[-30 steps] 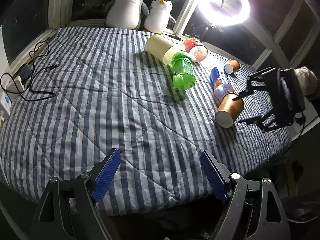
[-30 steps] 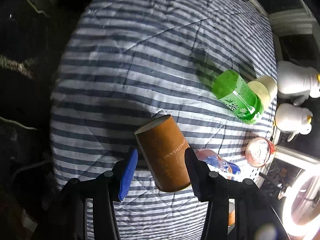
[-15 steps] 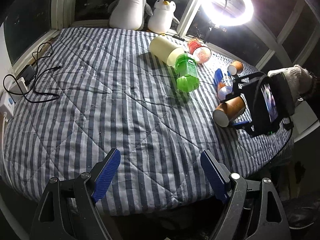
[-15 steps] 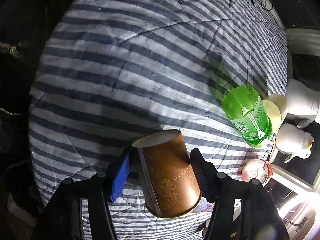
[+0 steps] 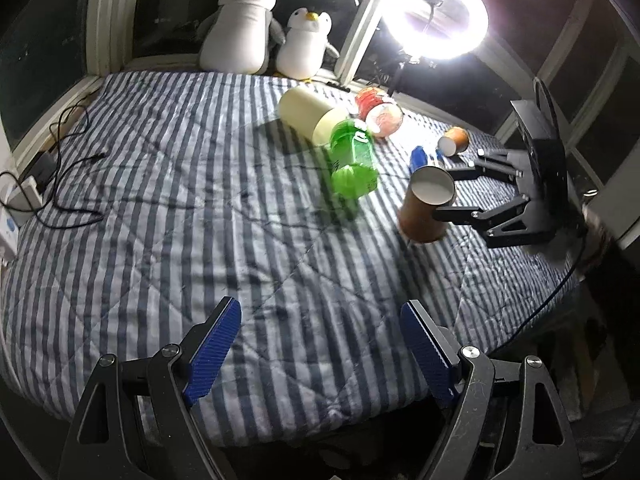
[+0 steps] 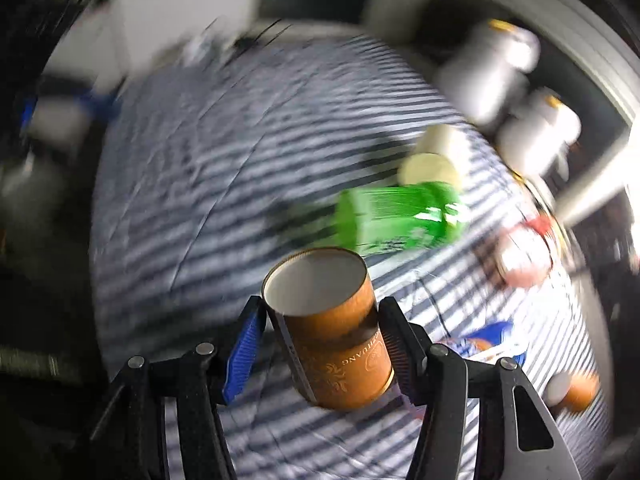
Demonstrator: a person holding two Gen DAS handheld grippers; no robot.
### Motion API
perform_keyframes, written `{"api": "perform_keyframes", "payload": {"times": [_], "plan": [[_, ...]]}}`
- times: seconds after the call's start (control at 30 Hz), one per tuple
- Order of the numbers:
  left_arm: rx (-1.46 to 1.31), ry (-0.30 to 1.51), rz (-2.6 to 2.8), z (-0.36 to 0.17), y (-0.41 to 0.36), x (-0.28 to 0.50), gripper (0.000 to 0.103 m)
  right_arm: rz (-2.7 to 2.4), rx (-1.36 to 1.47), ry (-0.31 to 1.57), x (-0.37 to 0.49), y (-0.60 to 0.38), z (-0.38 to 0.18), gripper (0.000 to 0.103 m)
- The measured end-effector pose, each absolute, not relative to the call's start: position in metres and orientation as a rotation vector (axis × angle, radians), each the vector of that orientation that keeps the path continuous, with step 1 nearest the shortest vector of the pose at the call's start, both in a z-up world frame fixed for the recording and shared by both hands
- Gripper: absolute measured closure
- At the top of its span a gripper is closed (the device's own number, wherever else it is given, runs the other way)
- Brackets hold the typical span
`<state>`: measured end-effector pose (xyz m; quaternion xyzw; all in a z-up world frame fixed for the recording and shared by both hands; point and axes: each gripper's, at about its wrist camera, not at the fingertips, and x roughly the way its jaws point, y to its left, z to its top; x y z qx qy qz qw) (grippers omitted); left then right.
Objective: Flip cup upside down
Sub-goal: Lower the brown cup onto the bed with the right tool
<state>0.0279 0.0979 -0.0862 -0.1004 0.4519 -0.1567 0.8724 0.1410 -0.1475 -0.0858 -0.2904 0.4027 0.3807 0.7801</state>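
Cup (image 6: 334, 332) (mouth up) in right hand-held gripper (image 6: 320, 340)

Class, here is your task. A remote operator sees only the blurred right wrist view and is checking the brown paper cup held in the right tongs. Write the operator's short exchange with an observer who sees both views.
Operator: My picture is smeared. Is the brown paper cup in the right tongs mouth down?
Observer: No. The left wrist view shows its white mouth facing up, tilted, with the base toward the blue-and-white striped quilt.
Operator: What about the left tongs?
Observer: They are open, holding nothing, over the quilt's near edge.
Operator: What is the glare on my right?
Observer: A lit white ring lamp behind the quilt.
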Motion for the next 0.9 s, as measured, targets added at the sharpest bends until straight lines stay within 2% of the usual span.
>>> {"api": "perform_keyframes", "payload": {"times": [0.43, 0.9], "plan": [[-0.109, 0.764, -0.241, -0.06, 0.044, 0.039, 0.018, 0.591, -0.082, 0.718, 0.125, -0.199, -0.075, 0.049], [-0.049, 0.62, -0.1, -0.048, 0.022, 0.034, 0.018, 0.476, 0.015, 0.671, 0.116, -0.195, -0.09, 0.049]]}}
